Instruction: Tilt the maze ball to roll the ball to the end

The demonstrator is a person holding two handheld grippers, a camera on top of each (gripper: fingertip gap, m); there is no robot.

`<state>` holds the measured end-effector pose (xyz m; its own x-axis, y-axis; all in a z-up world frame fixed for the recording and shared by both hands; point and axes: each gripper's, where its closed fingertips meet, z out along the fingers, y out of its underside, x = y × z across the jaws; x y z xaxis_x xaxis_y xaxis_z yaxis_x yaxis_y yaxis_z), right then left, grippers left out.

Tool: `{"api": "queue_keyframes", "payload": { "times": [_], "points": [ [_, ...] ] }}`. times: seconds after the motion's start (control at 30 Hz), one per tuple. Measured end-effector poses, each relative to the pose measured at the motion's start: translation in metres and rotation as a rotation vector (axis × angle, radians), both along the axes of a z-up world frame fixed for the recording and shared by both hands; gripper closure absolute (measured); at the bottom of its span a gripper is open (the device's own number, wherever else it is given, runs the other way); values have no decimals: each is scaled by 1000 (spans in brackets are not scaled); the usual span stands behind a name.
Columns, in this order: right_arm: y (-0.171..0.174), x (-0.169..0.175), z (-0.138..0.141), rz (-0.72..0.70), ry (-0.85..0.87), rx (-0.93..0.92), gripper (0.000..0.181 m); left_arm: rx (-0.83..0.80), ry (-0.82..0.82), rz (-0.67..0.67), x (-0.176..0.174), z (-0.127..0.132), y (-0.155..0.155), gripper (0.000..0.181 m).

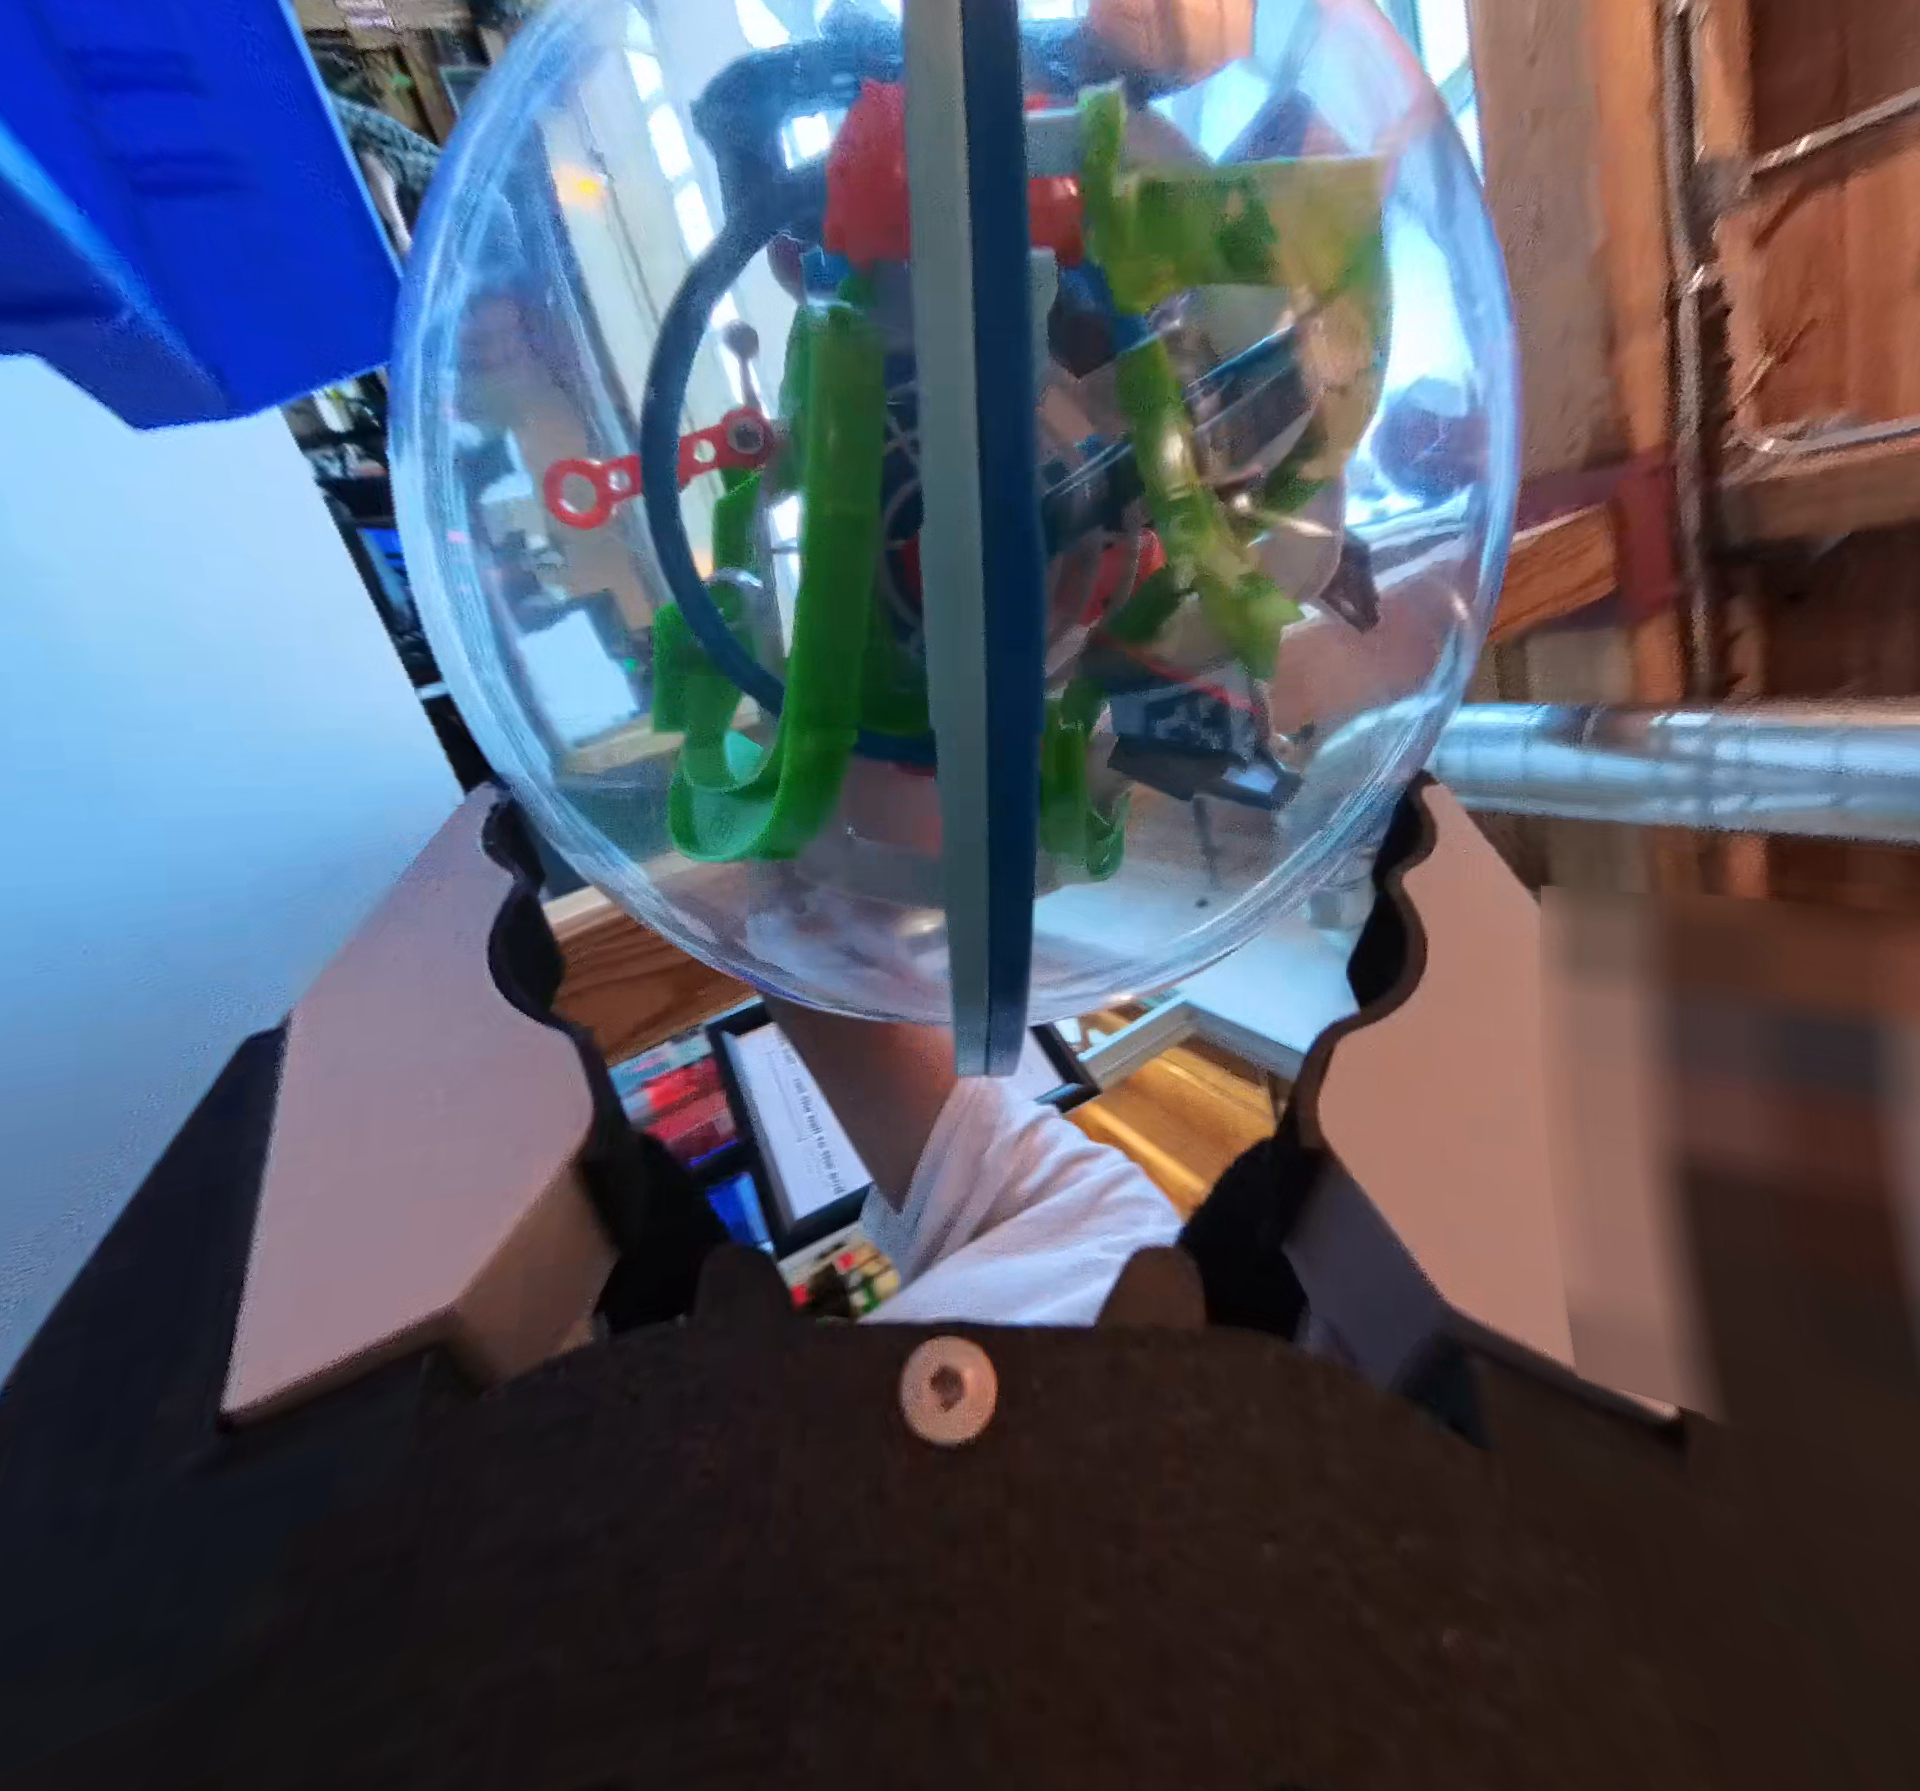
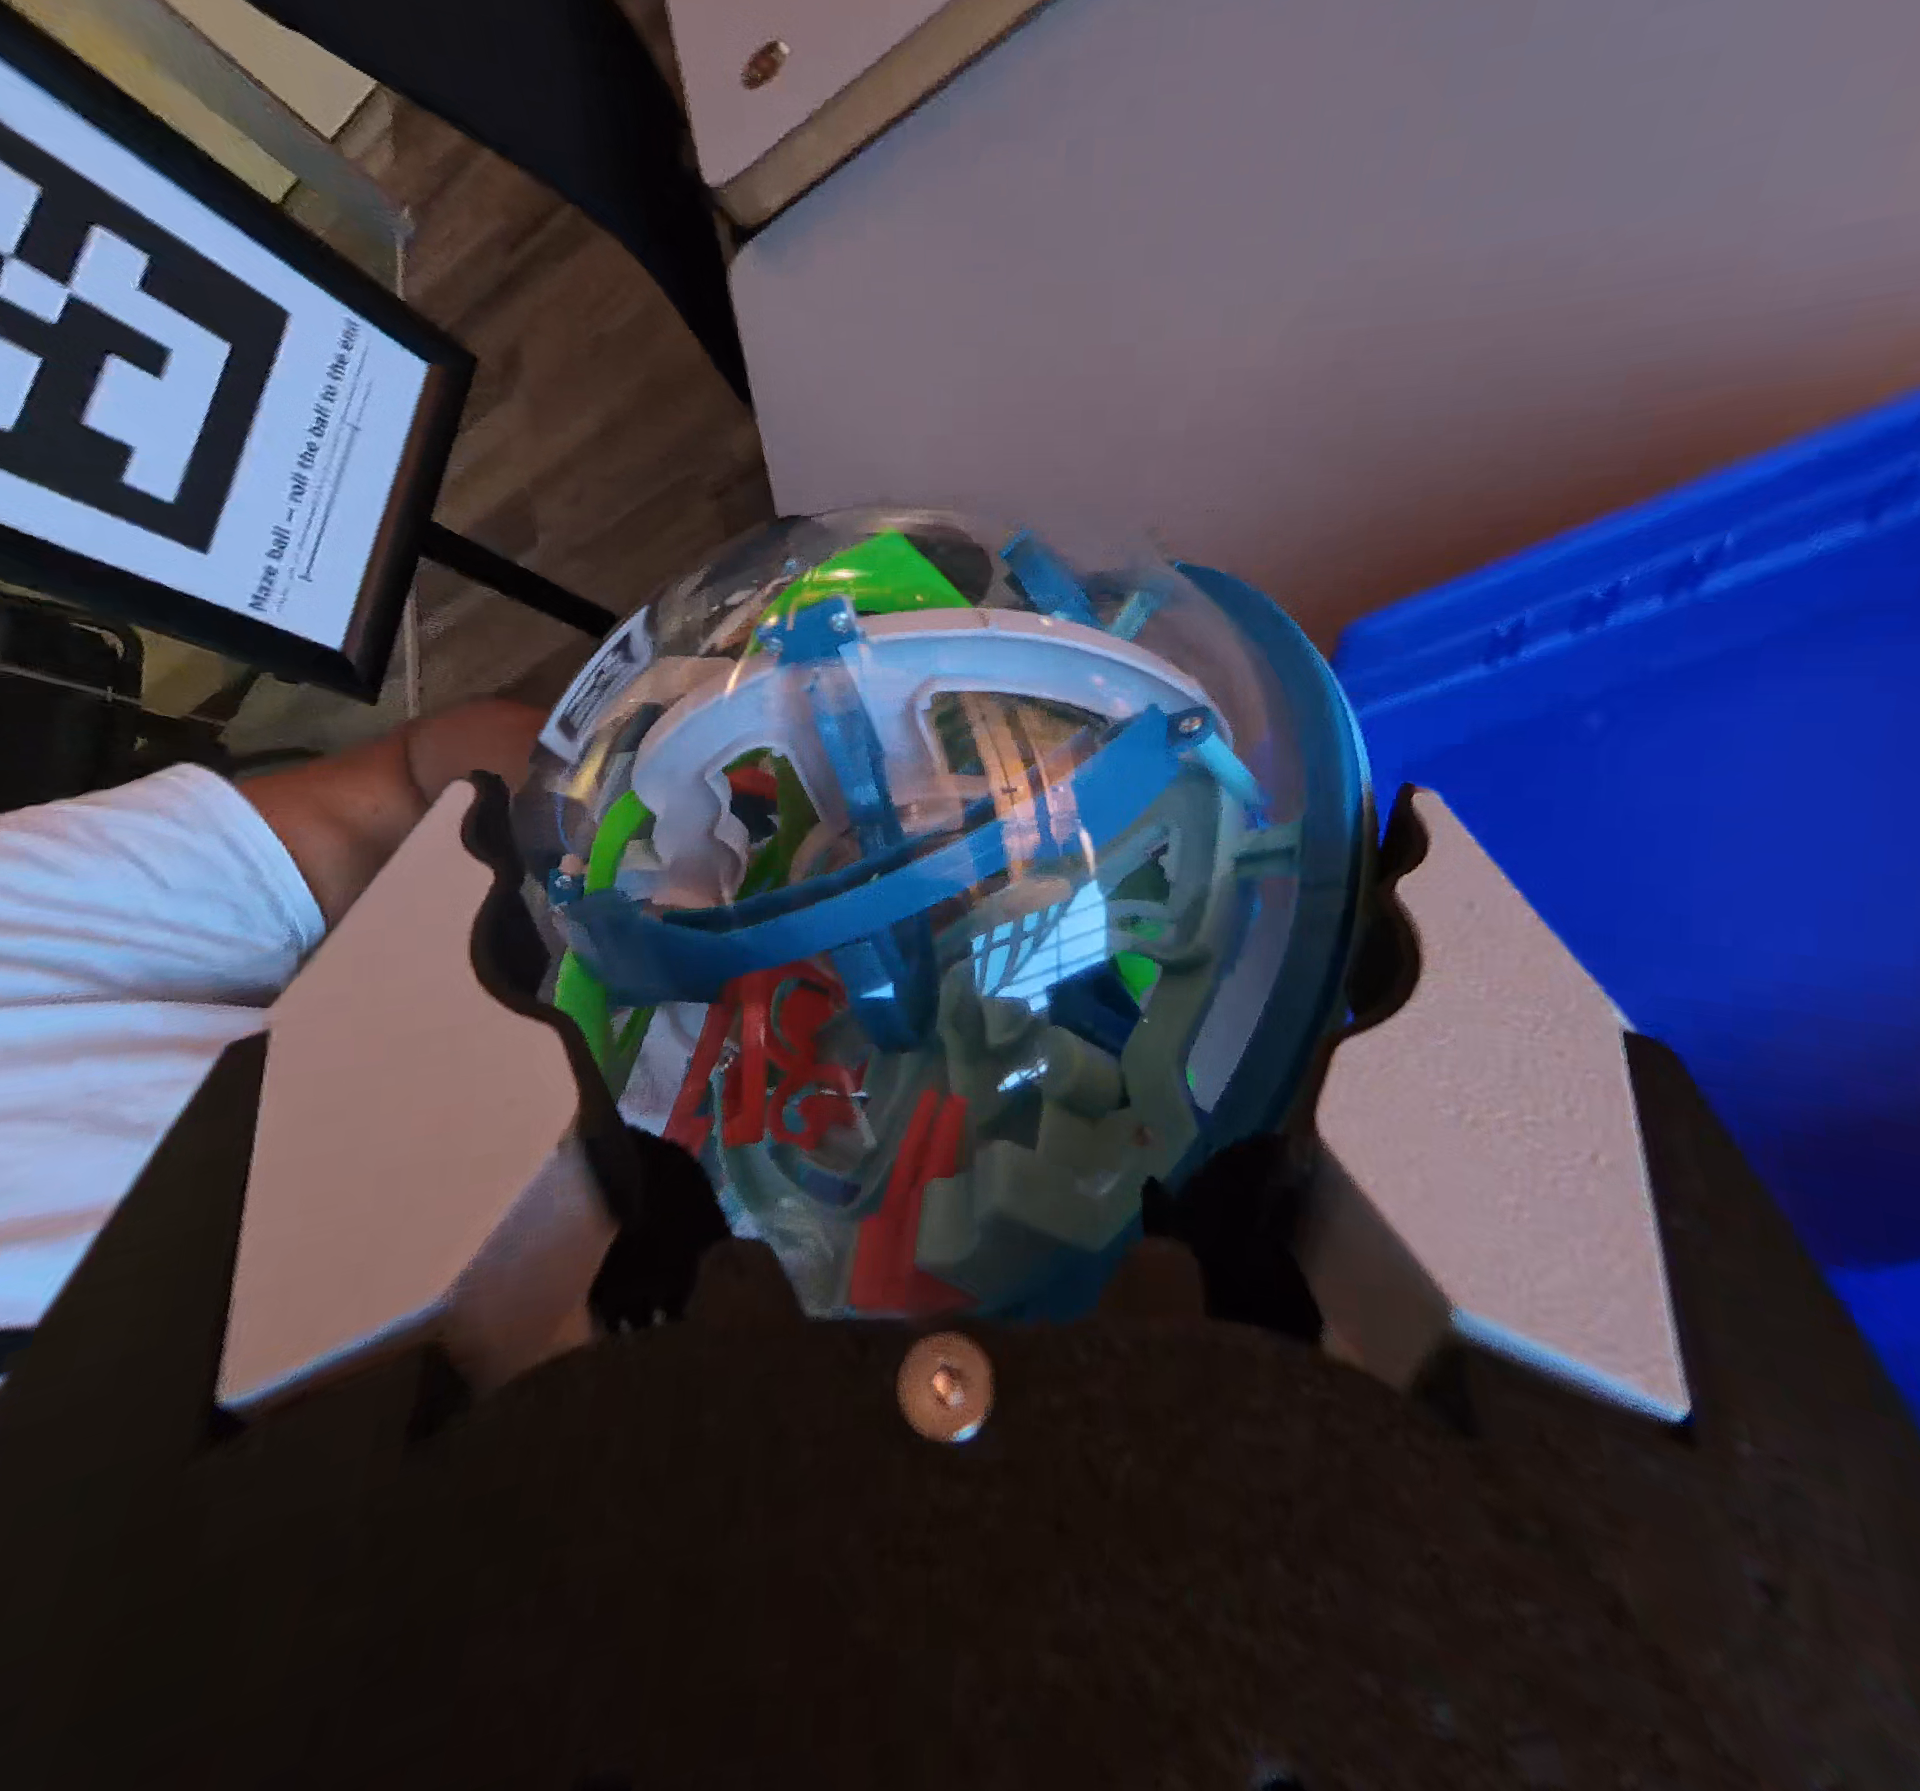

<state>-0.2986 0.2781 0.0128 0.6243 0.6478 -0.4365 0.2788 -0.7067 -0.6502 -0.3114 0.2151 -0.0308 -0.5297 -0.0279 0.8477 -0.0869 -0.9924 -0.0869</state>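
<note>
The maze ball is a clear sphere with a blue rim band and green, red and blue tracks inside. In the left wrist view it fills the upper middle. My left gripper is spread wide, with both fingertips against the ball's lower sides. In the right wrist view the maze ball sits deep between the fingers of my right gripper, which is shut on it. A small grey round piece sits at the end of a red ringed strip; I cannot tell whether it is the rolling ball.
A blue bin is at the upper left and also shows in the right wrist view. A framed marker sign, a person's white sleeve, a pale panel, a metal pipe and wooden framing surround the ball.
</note>
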Motion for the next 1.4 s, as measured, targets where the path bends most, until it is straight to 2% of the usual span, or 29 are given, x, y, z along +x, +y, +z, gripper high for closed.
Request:
{"api": "queue_keyframes", "payload": {
  "times": [0.03,0.27,0.37,0.53,0.73,0.9,0.97,1.03,1.13,1.17,1.23,1.4],
  "points": [
    [0,2,-7,-9,-10,-31,26,-24,4,-10,1,-5,0,29],
    [-11,14,-65,-88,37,-235,26,-112,223,-5,-8,-50,11,29],
    [-11,13,-83,-115,119,-229,26,-98,312,-13,-13,-65,14,29],
    [-9,12,-86,-141,204,-188,26,-64,378,-87,-16,-68,12,29],
    [-3,3,-85,-122,130,-169,27,-18,373,-107,-30,-69,17,37],
    [0,-10,-86,-103,66,-166,27,211,389,2,-55,-62,27,34],
    [5,-13,-85,-114,50,-169,27,374,449,109,-69,-59,39,32],
    [10,-17,-85,-123,35,-175,27,620,539,258,-81,-52,54,31],
    [17,-24,-84,-120,1,-184,27,1091,709,462,-89,-35,74,27],
    [19,-26,-84,-117,-11,-188,27,1214,746,474,-86,-31,76,27],
    [24,-31,-84,-112,-35,-192,27,1328,763,369,-73,-31,67,22],
    [30,-44,-83,-77,-82,-160,27,1401,785,221,-52,-42,69,22]
  ]
}}
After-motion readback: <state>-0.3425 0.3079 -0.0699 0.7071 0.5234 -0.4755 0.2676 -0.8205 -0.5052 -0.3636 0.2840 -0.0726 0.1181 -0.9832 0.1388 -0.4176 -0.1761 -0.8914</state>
